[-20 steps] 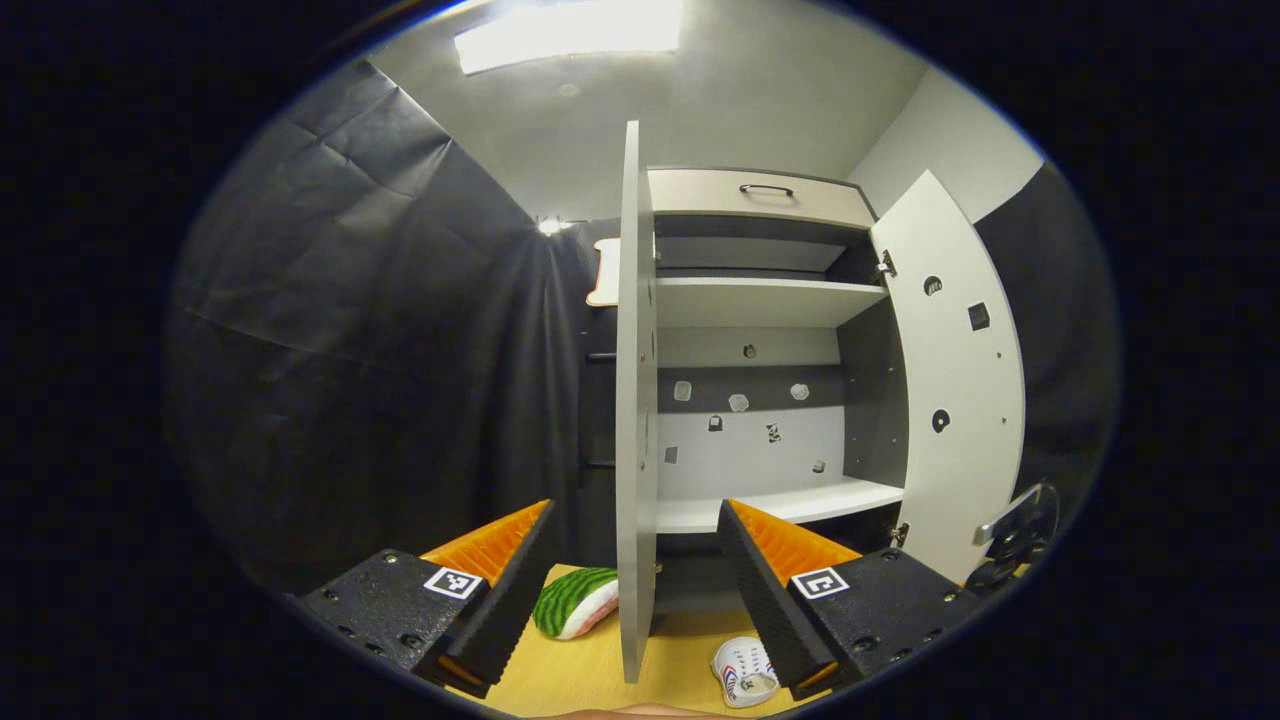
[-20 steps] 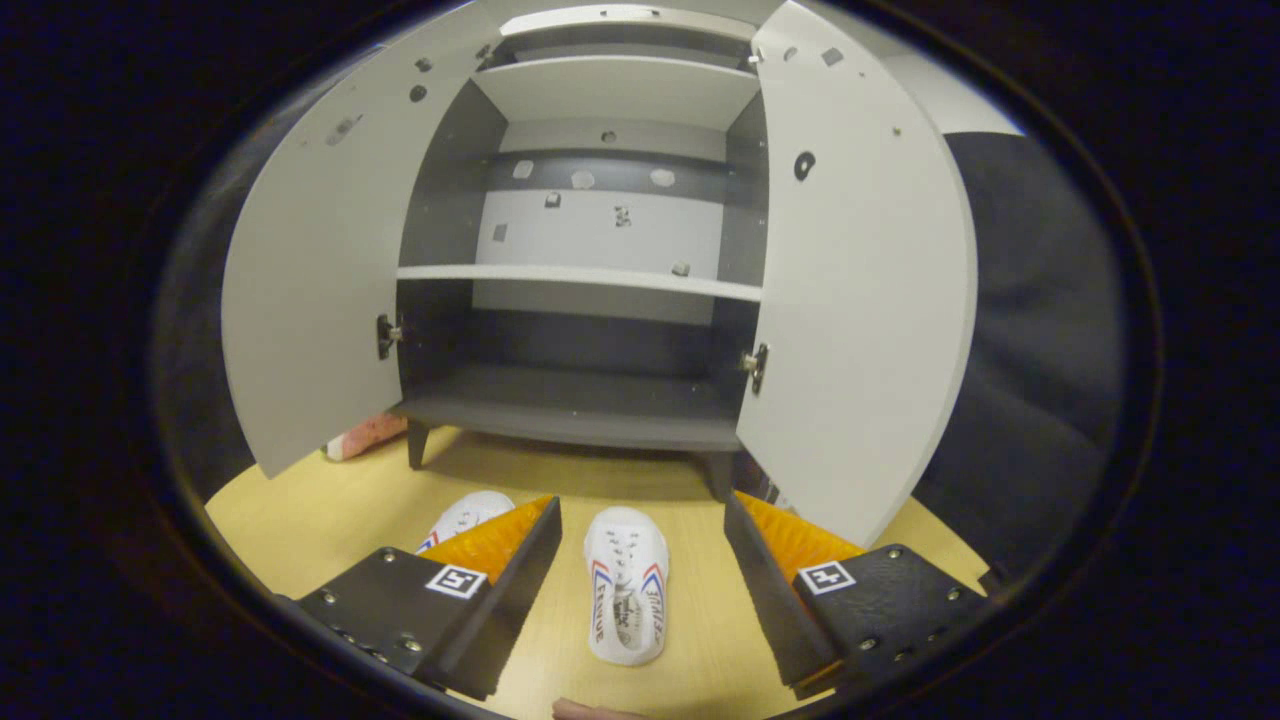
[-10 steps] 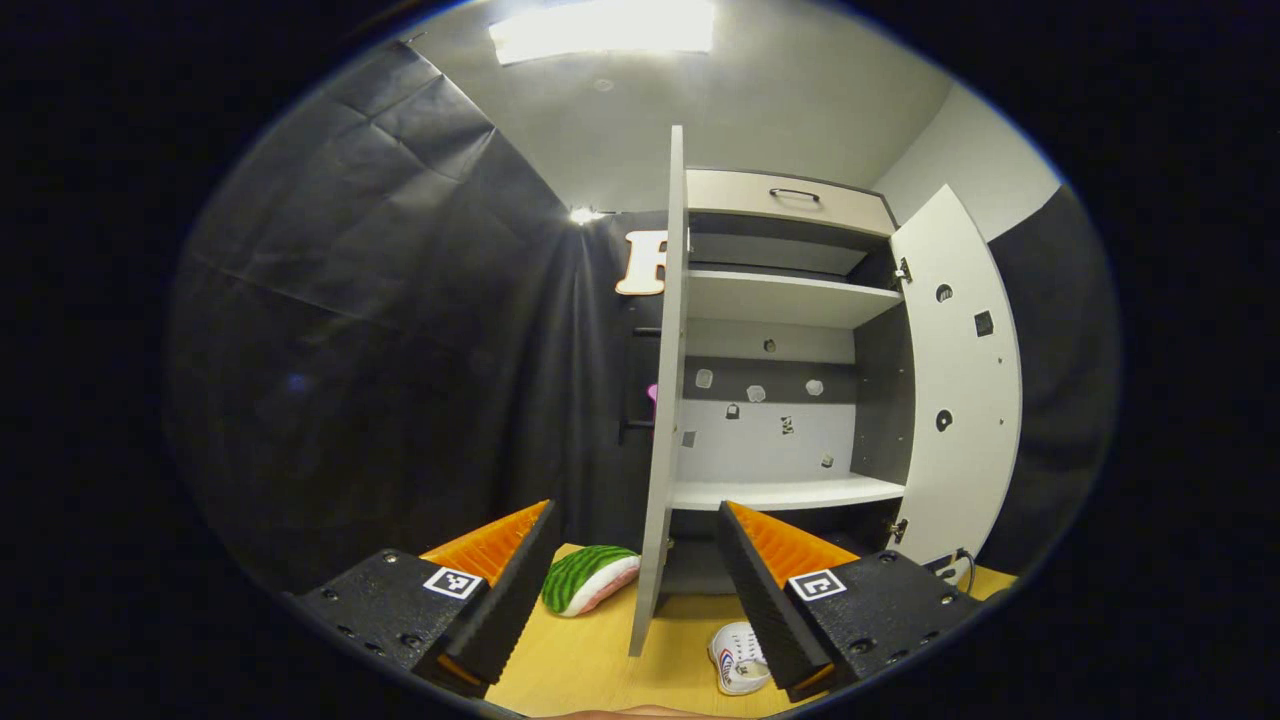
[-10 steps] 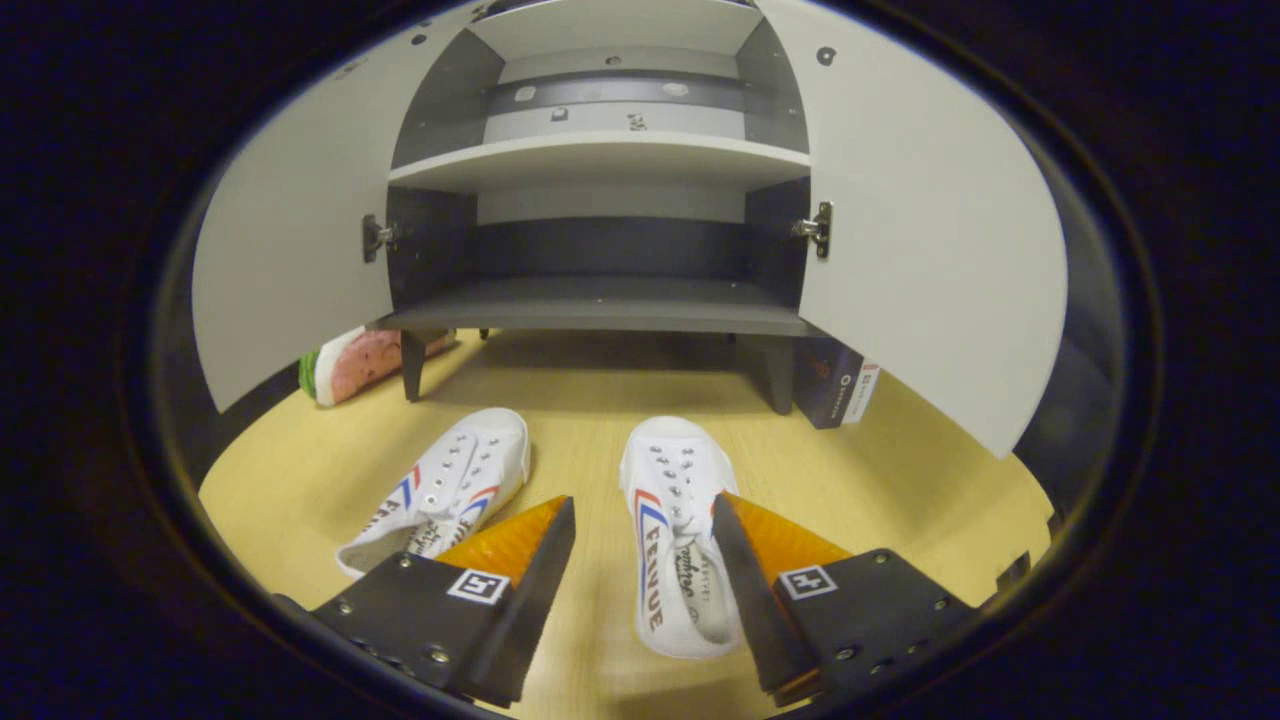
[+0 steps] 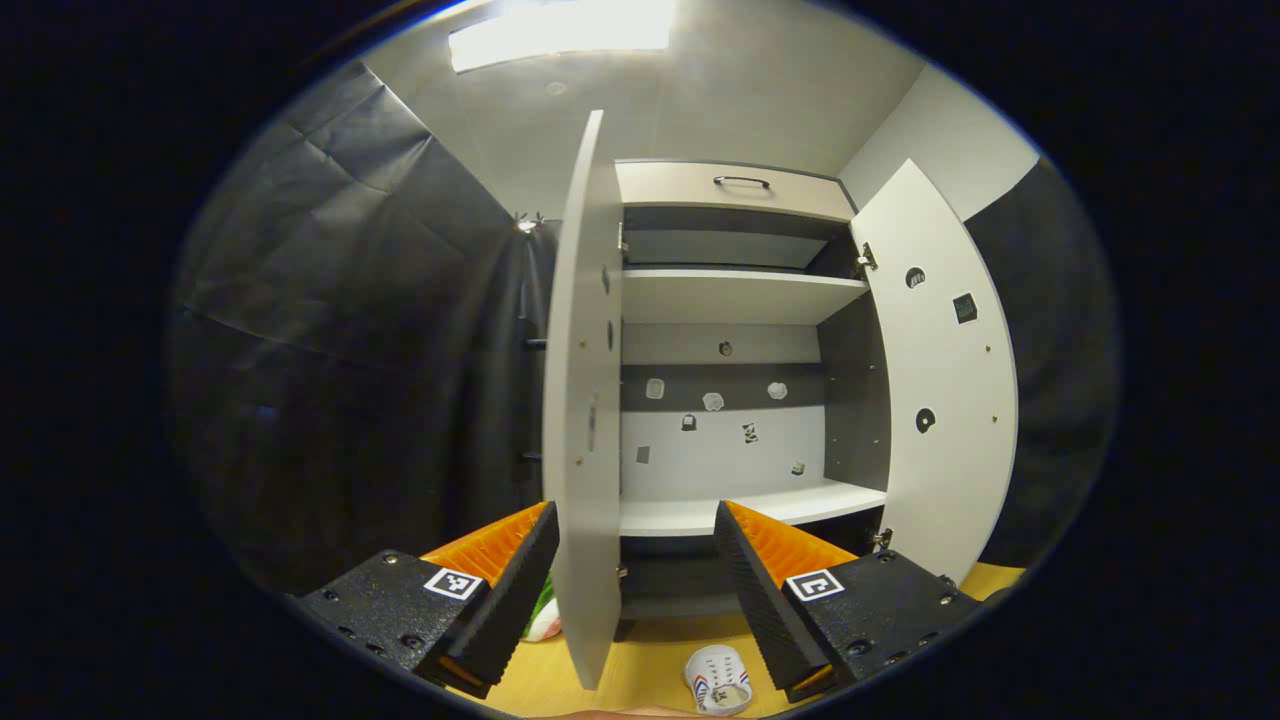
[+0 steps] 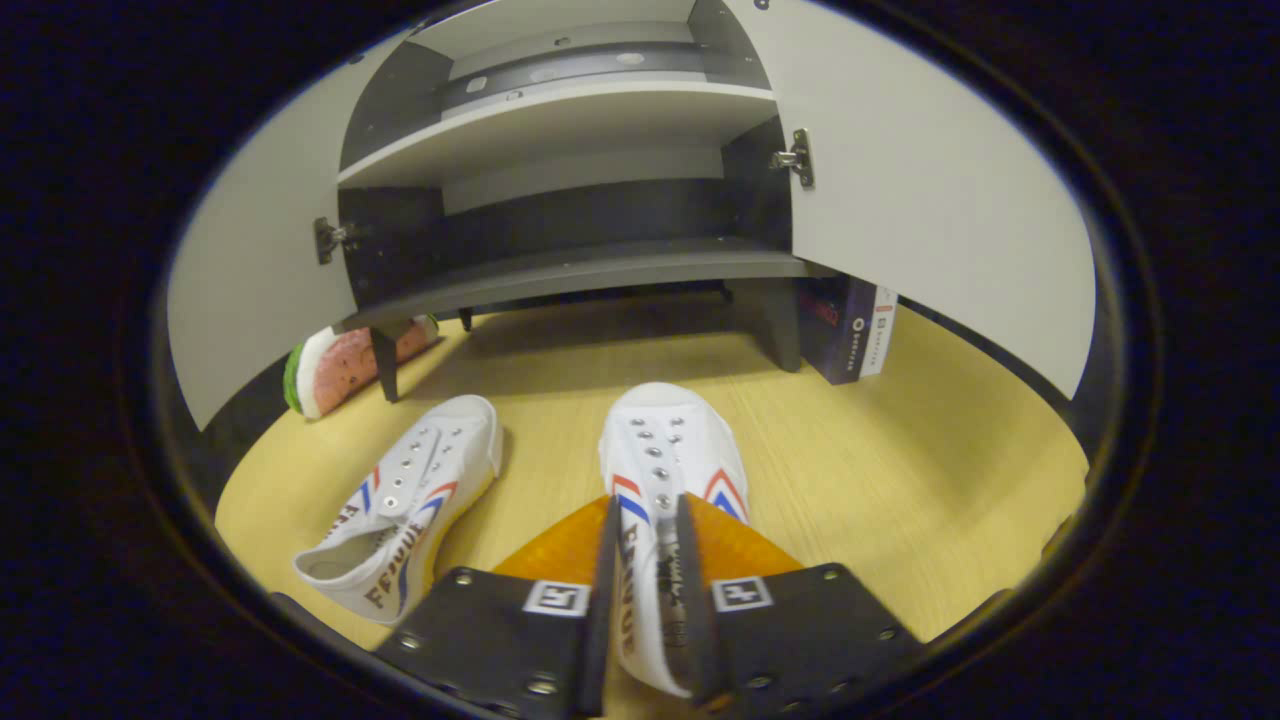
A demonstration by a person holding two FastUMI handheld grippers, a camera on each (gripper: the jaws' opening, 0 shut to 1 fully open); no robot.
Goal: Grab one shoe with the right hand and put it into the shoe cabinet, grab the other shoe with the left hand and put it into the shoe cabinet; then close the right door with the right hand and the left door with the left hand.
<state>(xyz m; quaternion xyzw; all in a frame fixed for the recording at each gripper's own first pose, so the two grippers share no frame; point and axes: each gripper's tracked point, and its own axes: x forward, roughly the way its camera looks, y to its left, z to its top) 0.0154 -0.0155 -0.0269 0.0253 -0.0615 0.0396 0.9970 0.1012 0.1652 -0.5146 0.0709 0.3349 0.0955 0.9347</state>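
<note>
The first step is in hand: the right gripper (image 6: 645,560) is clamped on the right-hand shoe (image 6: 668,470), its two fingers pressed against the shoe's sides near the heel opening, while the shoe sits on the wooden floor (image 6: 900,450) just in front of the shoe cabinet (image 6: 600,270). That shoe's long axis runs straight toward the cabinet, toe pointing at the bottom shelf, so the next move likely calls for a lift and a forward carry between the open doors. The left gripper (image 5: 635,590) waits with fingers apart, facing the cabinet, and the other shoe (image 6: 405,500) lies near it, toe angled toward the cabinet.
</note>
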